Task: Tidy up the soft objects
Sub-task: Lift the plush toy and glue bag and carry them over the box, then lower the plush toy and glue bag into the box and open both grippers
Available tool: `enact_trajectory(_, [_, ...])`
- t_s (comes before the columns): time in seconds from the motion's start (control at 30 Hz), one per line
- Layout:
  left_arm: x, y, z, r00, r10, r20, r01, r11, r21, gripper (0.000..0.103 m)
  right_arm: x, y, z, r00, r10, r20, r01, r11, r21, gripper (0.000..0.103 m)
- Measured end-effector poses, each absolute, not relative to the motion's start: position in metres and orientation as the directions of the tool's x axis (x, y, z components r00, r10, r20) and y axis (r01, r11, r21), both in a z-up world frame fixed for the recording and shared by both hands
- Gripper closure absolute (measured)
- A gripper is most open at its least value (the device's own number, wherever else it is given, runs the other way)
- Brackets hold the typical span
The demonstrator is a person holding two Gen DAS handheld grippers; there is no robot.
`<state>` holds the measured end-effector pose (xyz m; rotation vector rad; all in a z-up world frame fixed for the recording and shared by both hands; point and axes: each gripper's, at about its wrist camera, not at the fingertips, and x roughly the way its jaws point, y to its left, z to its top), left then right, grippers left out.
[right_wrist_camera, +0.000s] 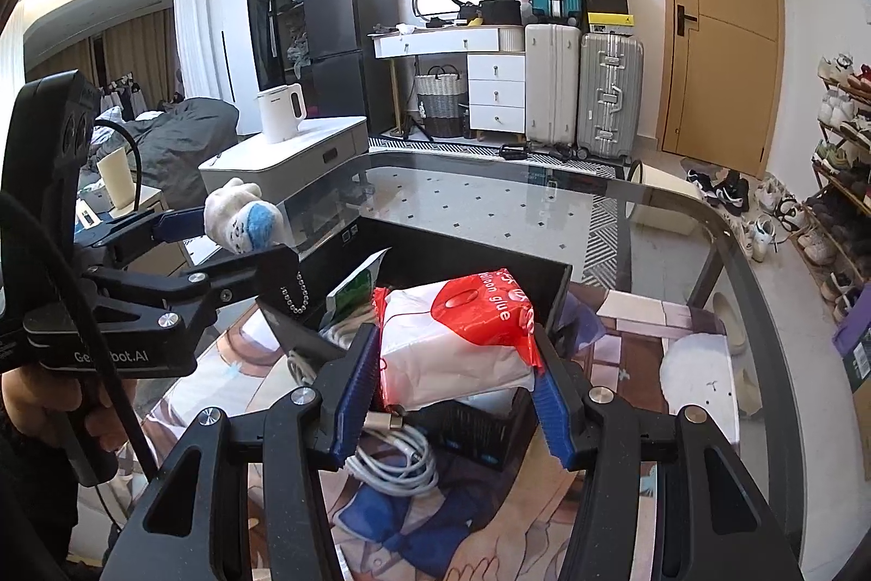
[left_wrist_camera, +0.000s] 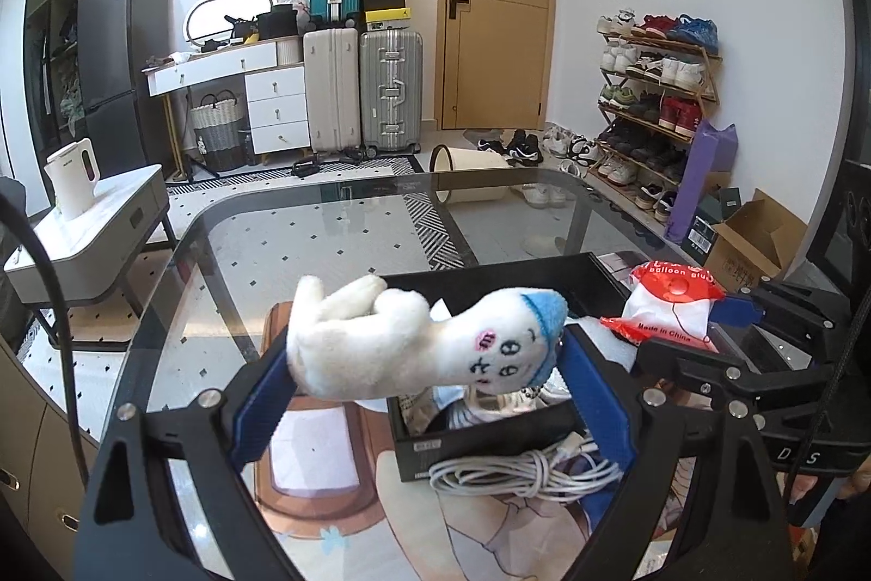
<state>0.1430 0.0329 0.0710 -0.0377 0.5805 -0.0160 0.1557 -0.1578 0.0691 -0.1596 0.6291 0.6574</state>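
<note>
My left gripper point(left_wrist_camera: 424, 363) is shut on a white plush toy point(left_wrist_camera: 403, 341) with a blue cap and holds it above the near-left corner of a black box point(left_wrist_camera: 490, 445). The toy and left gripper also show in the right wrist view point(right_wrist_camera: 239, 221). My right gripper point(right_wrist_camera: 454, 352) is shut on a red and white plastic bag point(right_wrist_camera: 457, 336) marked "balloon glue" and holds it over the box point(right_wrist_camera: 479, 254). The bag also shows in the left wrist view point(left_wrist_camera: 669, 309). The box holds a green packet point(right_wrist_camera: 354, 287) and other items.
A coiled white cable point(left_wrist_camera: 522, 472) lies in front of the box on a printed mat point(left_wrist_camera: 326, 488) on the glass table point(left_wrist_camera: 305, 243). A white side table with a kettle point(left_wrist_camera: 73, 178) stands at left. Shoe rack point(left_wrist_camera: 653, 102) at right.
</note>
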Motion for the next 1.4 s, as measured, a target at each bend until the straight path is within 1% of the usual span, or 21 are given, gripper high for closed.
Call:
enact_trajectory(0.97, [0.188, 0.026, 0.047, 0.811, 0.002, -0.585, 0.006, 1.0, 0.013, 0.011, 0.196, -0.134, 0.049, 0.589, 0.475, -0.654, -0.629, 0.777, -0.002, 0.05])
enact_trajectory(1.4, [0.205, 0.027, 0.034, 0.782, -0.012, -0.623, 0.017, 1.0, 0.002, 0.011, 0.205, -0.126, 0.043, 0.573, 0.467, -0.673, -0.654, 0.755, -0.033, 0.048])
